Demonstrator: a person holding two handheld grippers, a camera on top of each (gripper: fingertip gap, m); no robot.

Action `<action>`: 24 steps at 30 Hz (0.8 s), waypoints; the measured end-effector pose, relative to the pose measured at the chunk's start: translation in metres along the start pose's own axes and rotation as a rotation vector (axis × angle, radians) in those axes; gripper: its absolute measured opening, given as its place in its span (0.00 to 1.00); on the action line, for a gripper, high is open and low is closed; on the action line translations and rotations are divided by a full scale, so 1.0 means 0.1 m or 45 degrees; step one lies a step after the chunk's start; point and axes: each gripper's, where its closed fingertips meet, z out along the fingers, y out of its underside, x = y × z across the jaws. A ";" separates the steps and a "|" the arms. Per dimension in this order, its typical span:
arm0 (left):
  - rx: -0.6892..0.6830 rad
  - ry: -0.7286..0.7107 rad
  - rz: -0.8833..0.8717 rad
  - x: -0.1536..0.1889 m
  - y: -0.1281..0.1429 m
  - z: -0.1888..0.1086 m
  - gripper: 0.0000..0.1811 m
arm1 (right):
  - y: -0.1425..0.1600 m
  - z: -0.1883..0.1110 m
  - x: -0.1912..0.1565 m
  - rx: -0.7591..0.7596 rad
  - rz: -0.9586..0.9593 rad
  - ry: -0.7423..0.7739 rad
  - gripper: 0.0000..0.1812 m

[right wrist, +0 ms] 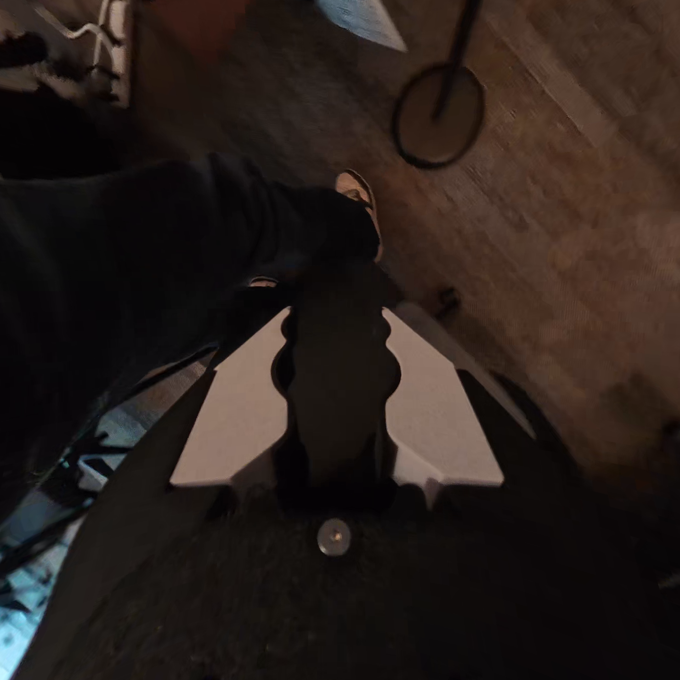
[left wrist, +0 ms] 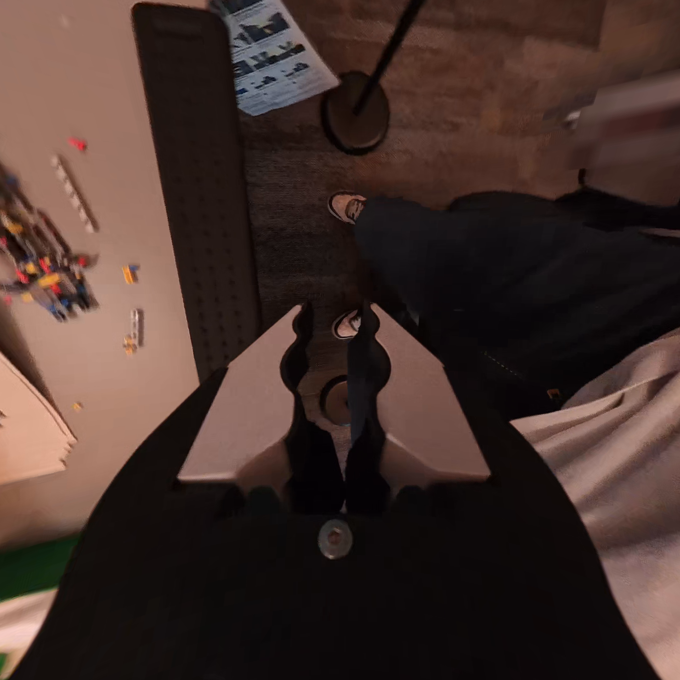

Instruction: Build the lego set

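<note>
The left wrist view is blurred. The part-built lego model, black with red, yellow and blue bits, lies on the pale table at the far left. Loose pieces lie near it: a long grey piece, a small red piece and a yellow-blue piece. My left gripper hangs past the table's edge over the floor. Its jaws stand apart and floor shows between them. My right gripper also points at the floor, and a dark grey flat piece fills the gap between its fingers.
A black perforated strip runs along the table's edge. An instruction booklet and a round stand base are on the brown floor. A person's dark trouser legs and shoes are below. A green baseplate is at lower left. One gripper's finger ends stand about 50 cm off the other's.
</note>
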 end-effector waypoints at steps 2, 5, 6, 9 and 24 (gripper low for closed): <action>-0.053 0.014 0.146 0.06 -0.19 0.13 0.13 | 0.54 -0.10 0.12 0.034 0.164 0.048 0.23; -0.102 0.038 0.313 0.24 -0.40 0.30 0.13 | 1.31 -0.08 0.15 0.029 0.356 0.091 0.23; -0.115 0.050 0.355 0.32 -0.44 0.35 0.13 | 1.53 -0.04 0.14 0.013 0.395 0.101 0.23; -0.159 0.064 0.445 0.50 -0.49 0.49 0.13 | 2.01 0.09 0.10 -0.022 0.496 0.098 0.24; -0.049 -0.120 -0.023 0.38 -0.08 0.41 0.13 | -0.02 0.68 -0.36 0.038 -0.106 -0.303 0.21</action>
